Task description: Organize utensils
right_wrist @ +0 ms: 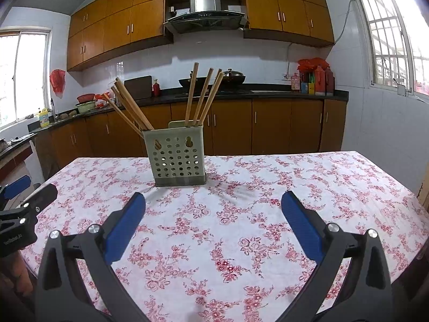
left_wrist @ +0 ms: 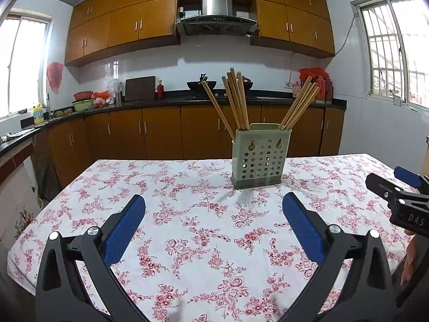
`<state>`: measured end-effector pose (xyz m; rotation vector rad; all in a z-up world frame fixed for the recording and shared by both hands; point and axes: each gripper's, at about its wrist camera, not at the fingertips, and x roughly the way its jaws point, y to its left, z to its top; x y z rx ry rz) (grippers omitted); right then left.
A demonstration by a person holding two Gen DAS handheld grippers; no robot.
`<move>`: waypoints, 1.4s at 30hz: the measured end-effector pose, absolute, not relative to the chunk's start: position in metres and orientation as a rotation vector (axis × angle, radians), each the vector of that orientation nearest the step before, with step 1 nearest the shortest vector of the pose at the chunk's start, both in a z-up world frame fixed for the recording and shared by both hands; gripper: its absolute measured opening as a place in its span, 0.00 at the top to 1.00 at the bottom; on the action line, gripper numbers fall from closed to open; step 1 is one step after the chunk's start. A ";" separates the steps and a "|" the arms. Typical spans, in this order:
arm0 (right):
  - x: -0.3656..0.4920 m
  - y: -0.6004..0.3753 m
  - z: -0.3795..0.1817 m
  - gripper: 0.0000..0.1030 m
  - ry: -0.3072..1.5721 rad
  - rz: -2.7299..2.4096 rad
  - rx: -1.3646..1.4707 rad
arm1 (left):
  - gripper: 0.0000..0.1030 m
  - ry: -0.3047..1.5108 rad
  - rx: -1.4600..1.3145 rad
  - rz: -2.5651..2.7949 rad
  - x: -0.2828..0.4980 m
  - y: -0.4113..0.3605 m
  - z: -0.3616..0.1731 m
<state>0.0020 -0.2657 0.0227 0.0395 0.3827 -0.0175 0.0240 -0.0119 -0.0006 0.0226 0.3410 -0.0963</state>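
Observation:
A pale green perforated utensil holder [left_wrist: 258,158] stands upright on the floral tablecloth [left_wrist: 187,214], far middle of the table. Several wooden chopsticks [left_wrist: 236,99] lean out of it in two bunches, left and right. My left gripper [left_wrist: 213,206] is open and empty, hovering above the cloth short of the holder. In the right wrist view the holder [right_wrist: 177,155] and chopsticks [right_wrist: 203,96] sit ahead and left. My right gripper [right_wrist: 213,204] is open and empty above the cloth [right_wrist: 241,228]. Each gripper shows at the edge of the other's view, the right gripper [left_wrist: 394,185] and the left gripper [right_wrist: 29,187].
Kitchen counters with brown cabinets [left_wrist: 161,131] run behind the table. A wok [left_wrist: 201,84] and bottles [left_wrist: 321,88] sit on the counter. The table's left edge [left_wrist: 34,220] and right edge [right_wrist: 413,196] drop off.

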 end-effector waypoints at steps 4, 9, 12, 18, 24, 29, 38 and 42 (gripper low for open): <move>0.002 -0.265 0.021 0.04 0.387 -0.014 0.037 | 0.02 0.342 0.014 -0.091 0.025 -0.010 -0.001; 0.002 -0.265 0.019 0.04 0.393 -0.014 0.038 | 0.02 0.342 0.005 -0.090 0.024 -0.009 0.000; 0.002 -0.265 0.019 0.04 0.394 -0.014 0.039 | 0.02 0.347 0.004 -0.089 0.024 -0.010 -0.001; 0.003 -0.266 0.019 0.04 0.397 -0.014 0.040 | 0.02 0.354 0.002 -0.090 0.025 -0.010 -0.002; 0.003 -0.267 0.019 0.04 0.397 -0.014 0.042 | 0.02 0.356 0.000 -0.087 0.025 -0.010 -0.002; 0.003 -0.266 0.019 0.04 0.398 -0.014 0.041 | 0.02 0.354 -0.002 -0.085 0.025 -0.011 -0.003; 0.003 -0.266 0.019 0.04 0.399 -0.014 0.042 | 0.02 0.358 -0.005 -0.084 0.025 -0.011 -0.004; 0.003 -0.266 0.020 0.04 0.398 -0.014 0.041 | 0.02 0.358 -0.005 -0.083 0.025 -0.011 -0.003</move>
